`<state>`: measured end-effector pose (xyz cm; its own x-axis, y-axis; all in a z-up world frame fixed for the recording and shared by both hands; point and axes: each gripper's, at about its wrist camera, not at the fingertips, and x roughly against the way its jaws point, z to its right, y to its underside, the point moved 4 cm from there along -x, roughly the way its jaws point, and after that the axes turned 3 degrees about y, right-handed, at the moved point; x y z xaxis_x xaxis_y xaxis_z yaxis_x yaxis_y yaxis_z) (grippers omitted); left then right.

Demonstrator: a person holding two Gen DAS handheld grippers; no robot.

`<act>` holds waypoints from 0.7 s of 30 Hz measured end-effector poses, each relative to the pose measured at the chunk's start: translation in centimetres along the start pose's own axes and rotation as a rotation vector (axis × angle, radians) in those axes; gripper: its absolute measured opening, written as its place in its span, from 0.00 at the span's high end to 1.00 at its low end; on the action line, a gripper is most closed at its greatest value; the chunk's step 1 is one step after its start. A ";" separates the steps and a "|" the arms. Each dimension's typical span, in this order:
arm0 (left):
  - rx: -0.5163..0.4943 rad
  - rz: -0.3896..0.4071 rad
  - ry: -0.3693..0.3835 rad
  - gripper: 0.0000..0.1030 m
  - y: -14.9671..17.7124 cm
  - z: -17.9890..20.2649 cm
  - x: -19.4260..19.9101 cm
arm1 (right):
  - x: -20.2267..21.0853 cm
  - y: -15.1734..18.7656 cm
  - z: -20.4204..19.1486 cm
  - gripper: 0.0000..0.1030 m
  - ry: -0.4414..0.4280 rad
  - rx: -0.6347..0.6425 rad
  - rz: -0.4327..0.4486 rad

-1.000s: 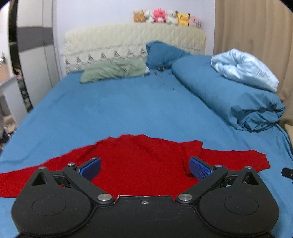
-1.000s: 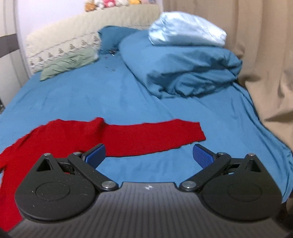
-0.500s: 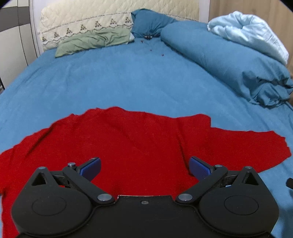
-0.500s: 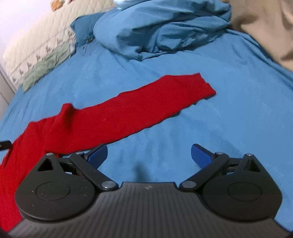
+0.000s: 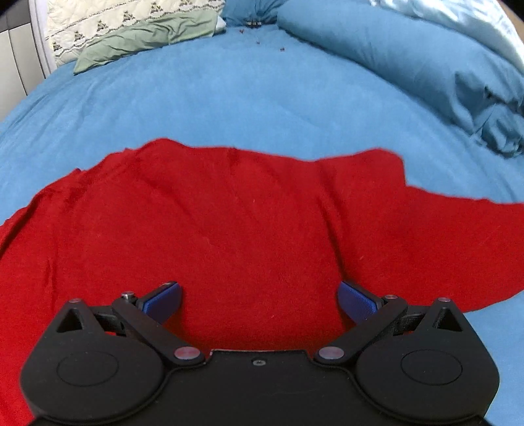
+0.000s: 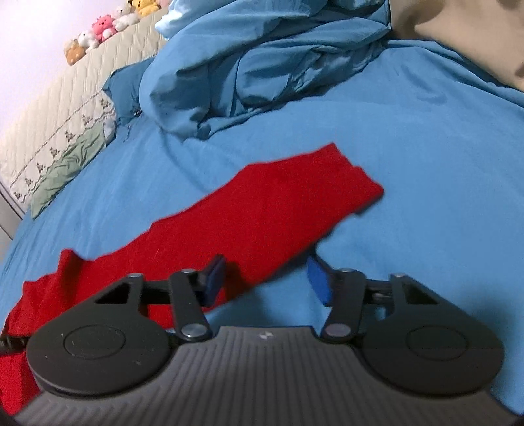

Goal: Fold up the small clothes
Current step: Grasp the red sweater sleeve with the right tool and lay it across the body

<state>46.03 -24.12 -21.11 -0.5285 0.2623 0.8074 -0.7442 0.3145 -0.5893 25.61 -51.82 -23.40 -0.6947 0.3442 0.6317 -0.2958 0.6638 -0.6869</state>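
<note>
A red long-sleeved top (image 5: 229, 222) lies spread flat on the blue bedsheet (image 5: 229, 98). My left gripper (image 5: 258, 301) is open, low over the top's body, with its blue pads (image 5: 162, 301) apart. In the right wrist view one red sleeve (image 6: 278, 209) stretches out to the right, its cuff end towards the duvet. My right gripper (image 6: 267, 278) is open, narrower than before, and straddles the sleeve's near edge, left pad (image 6: 214, 278) over the red cloth, right pad over the sheet.
A rolled blue duvet (image 6: 262, 65) lies along the right side of the bed, with a pale blue blanket (image 5: 458, 16) on it. A green pillow (image 5: 147, 36) and a cream headboard (image 6: 49, 114) with plush toys (image 6: 101, 29) are at the far end. A beige curtain (image 6: 458, 26) hangs at the right.
Both grippers have dropped closer to the top. The left moved over its body. The right moved onto the sleeve, tilted, and its fingers have narrowed.
</note>
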 end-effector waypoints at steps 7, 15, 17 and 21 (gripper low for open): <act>-0.009 0.031 0.006 0.00 0.5 -0.2 -0.9 | -1.6 -1.3 0.5 0.74 0.030 0.003 0.020; 0.019 0.066 0.061 0.00 -0.2 -2.5 2.1 | 1.5 -4.0 -4.3 0.79 -0.018 0.126 0.093; 0.022 0.100 0.054 0.00 -0.4 -3.6 3.7 | 3.1 -5.1 -7.4 0.79 -0.070 0.180 0.139; 0.027 0.150 0.022 0.00 -0.6 -6.5 7.0 | 6.7 -5.9 -16.8 0.79 -0.254 0.268 0.178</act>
<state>45.42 -16.58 -15.27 -0.6254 0.3243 0.7097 -0.6686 0.2461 -0.7017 33.72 -42.32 -9.07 -0.8803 0.2408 0.4088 -0.2935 0.4006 -0.8680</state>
